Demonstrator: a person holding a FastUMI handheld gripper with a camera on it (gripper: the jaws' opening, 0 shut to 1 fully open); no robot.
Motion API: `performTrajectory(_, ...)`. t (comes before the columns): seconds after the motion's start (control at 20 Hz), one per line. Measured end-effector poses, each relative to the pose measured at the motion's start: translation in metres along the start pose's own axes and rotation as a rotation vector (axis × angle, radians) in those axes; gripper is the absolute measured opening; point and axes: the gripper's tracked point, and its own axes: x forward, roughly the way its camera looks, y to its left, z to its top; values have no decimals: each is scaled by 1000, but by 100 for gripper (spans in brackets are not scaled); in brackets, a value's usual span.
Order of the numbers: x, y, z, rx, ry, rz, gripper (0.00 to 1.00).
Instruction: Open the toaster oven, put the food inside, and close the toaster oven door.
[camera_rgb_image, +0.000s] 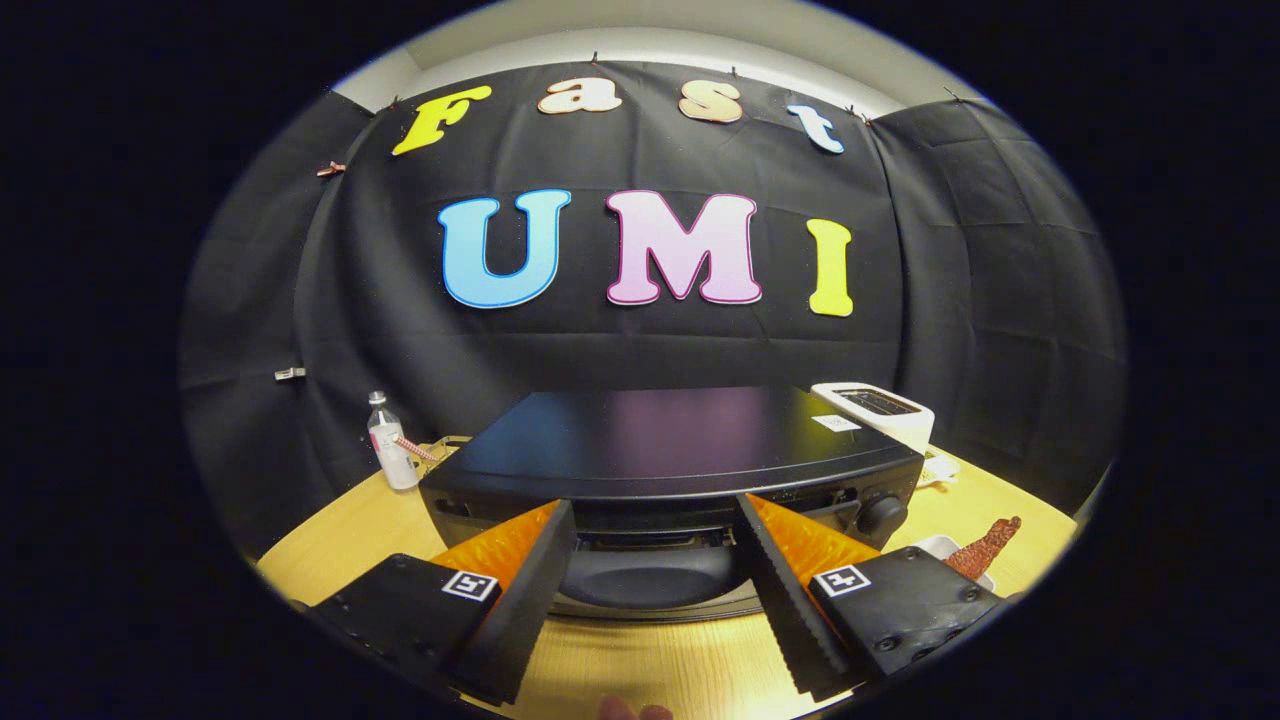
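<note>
Hovering just in front of the toaster oven, the gripper is holding its fingers spread wide with nothing between them, framing the oven's closed door and the handle along its top edge. Beyond the right finger, the food, a reddish-brown strip, is lying in a white dish on the wooden table, while a white toaster and a small bottle are standing farther back. Judging by this, opening is the step in hand, and the next move is calling for the fingers to catch the handle and pull the door down.
</note>
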Motion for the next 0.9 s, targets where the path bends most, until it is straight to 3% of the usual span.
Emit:
performTrajectory(0.35,-38,-1,-19,29,16,9,98)
performTrajectory(0.9,-95,-1,-96,38,169,72,99)
